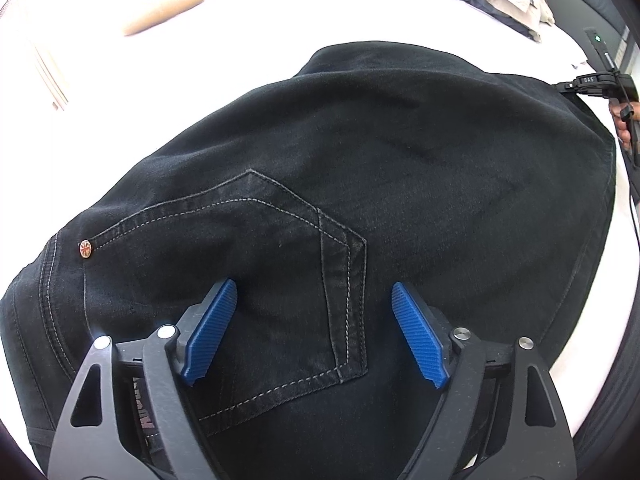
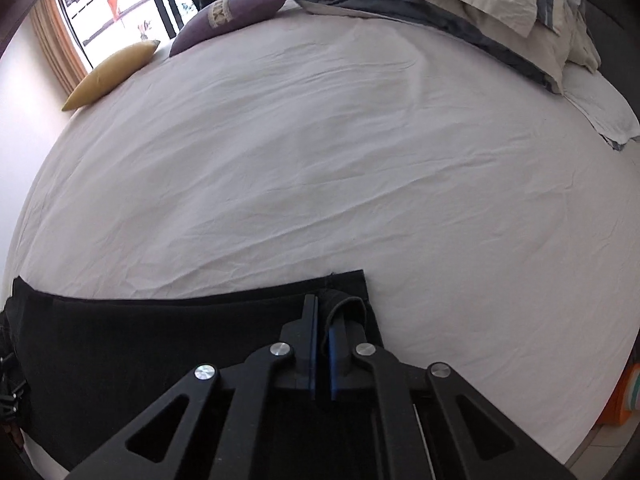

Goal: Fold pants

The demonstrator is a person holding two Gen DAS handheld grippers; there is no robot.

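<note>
Nearest us, our left gripper (image 1: 314, 334) hovered wide open over the back pocket (image 1: 256, 280), gripping nothing. Our right gripper (image 2: 323, 344) was pinched shut on the far right corner of the black pants (image 1: 360, 180), which lay folded over on the white bed sheet (image 2: 320, 140). We judged further folds remained.

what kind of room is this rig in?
Most likely a bedroom: the black pants lie on a white bed sheet, with pillows piled at the far end and two cushions near a curtained window.
</note>
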